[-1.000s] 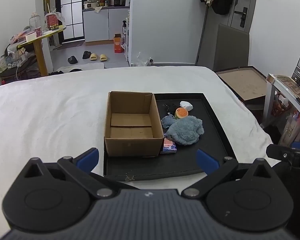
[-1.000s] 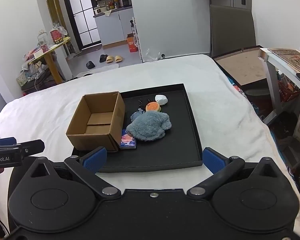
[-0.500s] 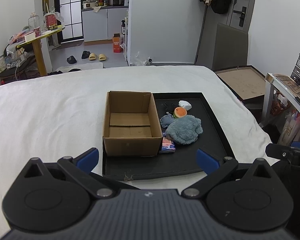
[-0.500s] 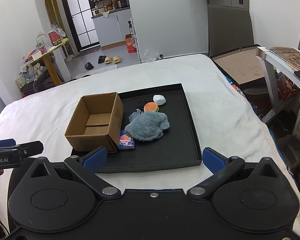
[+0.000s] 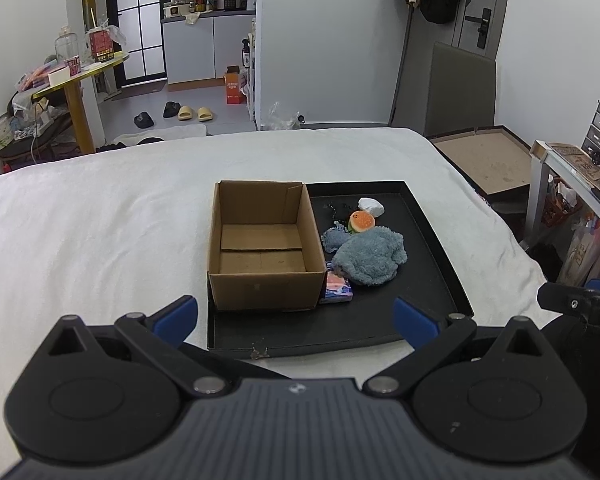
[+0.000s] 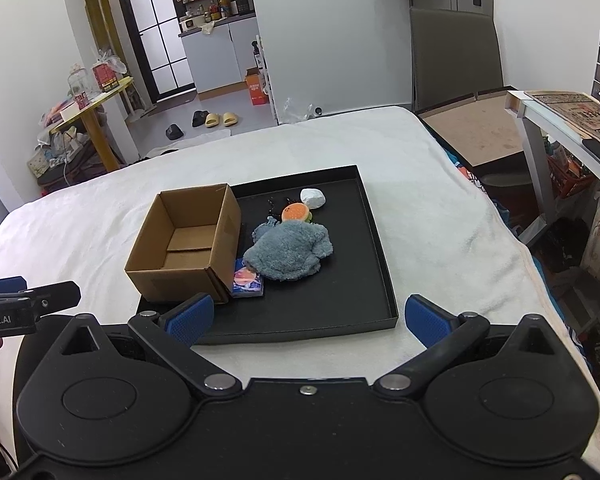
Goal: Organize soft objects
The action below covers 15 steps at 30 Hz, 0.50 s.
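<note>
- The left gripper (image 5: 296, 317) and the right gripper (image 6: 307, 317) both hang before the black tray (image 6: 374, 216) on the bed (image 5: 100, 220), fingers wide apart and empty, probably ready for a first grasp.
- The soft things lie on the tray beside the empty cardboard box (image 5: 262, 240): a blue fluffy cloth (image 6: 290, 250), a burger toy (image 6: 297, 213), a white lump (image 6: 313, 198).
- The box stands open, likely to receive them.
</note>
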{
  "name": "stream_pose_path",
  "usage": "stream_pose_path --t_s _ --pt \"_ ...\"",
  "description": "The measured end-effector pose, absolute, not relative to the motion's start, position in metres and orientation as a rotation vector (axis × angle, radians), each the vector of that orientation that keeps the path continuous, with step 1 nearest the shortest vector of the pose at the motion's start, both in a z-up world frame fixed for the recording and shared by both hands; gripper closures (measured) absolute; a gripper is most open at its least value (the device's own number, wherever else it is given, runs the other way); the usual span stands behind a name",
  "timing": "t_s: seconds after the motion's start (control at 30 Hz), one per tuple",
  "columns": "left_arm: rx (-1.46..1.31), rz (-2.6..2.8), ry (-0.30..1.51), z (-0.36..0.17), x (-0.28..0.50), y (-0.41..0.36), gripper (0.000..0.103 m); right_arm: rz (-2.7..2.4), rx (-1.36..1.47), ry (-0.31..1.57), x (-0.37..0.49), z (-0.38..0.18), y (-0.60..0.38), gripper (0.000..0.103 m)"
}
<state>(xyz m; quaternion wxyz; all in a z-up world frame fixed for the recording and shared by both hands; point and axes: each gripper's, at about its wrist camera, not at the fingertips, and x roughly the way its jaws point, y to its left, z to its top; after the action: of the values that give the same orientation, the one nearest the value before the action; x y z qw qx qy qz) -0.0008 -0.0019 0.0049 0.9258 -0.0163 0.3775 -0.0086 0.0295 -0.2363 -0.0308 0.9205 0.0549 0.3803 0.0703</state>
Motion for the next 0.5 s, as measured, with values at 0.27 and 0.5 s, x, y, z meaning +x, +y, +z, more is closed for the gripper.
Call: stream_pose_path --t_s 0.27,0.5 --pt "-0.038 -0.023 0.777 0.0042 -0.0014 -0.0007 0.000 0.145 0.112 0.782 0.0287 -0.0317 -0.2354 0.000" --pt "-0.042 -0.027 0.776 0.0039 -0.0015 0.0000 0.000 0.149 0.112 0.781 0.0274 -0.0340 -0.2337 0.000"
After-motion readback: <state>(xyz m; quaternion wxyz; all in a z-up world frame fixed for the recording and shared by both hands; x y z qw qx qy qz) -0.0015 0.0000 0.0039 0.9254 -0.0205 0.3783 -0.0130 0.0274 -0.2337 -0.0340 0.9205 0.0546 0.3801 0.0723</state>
